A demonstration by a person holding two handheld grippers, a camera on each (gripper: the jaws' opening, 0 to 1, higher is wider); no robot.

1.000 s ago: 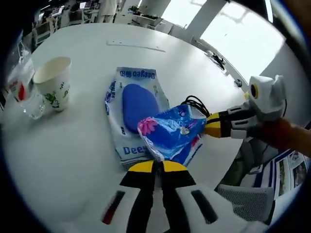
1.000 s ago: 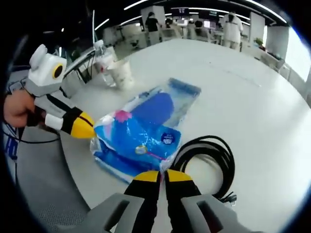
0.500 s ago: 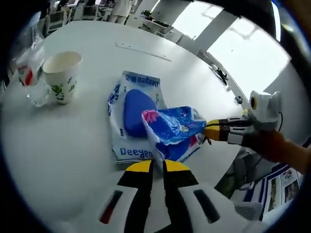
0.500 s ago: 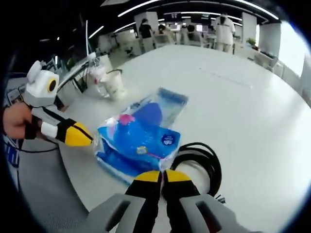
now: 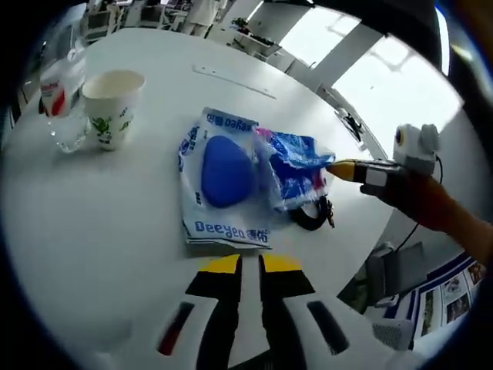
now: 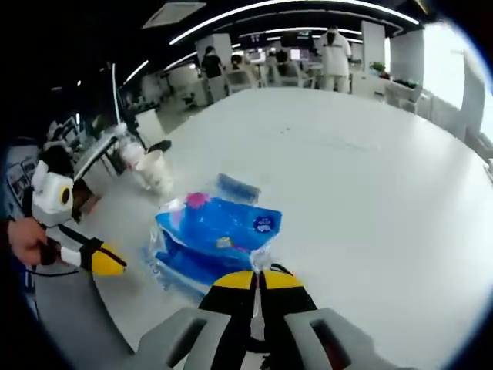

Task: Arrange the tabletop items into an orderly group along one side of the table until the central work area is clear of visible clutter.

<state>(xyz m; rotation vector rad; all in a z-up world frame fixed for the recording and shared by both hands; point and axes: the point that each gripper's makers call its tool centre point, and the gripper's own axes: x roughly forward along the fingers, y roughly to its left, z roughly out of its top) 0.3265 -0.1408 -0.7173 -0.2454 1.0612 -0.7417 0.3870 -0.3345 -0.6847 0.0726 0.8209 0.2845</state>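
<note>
My right gripper (image 6: 250, 279) is shut on a corner of a blue plastic packet (image 6: 219, 231) with a pink flower print and holds it above the table. In the left gripper view that packet (image 5: 294, 163) hangs from the right gripper (image 5: 339, 168) beside a flat Deeyeo pack (image 5: 219, 185) with a blue oval on it. My left gripper (image 5: 243, 266) is shut with nothing in it, near the table's edge and short of the pack. In the right gripper view the left gripper (image 6: 100, 260) sits low at the left, apart from the packet.
A paper cup (image 5: 112, 104) and a clear plastic bottle (image 5: 62, 85) stand at the far left of the round white table (image 5: 92, 231). A coiled black cable (image 5: 312, 216) lies by the table's edge under the packet. People stand at desks far behind.
My left gripper has let go of the blue packet and drawn back. The right gripper has lifted the packet up and away, uncovering the cable.
</note>
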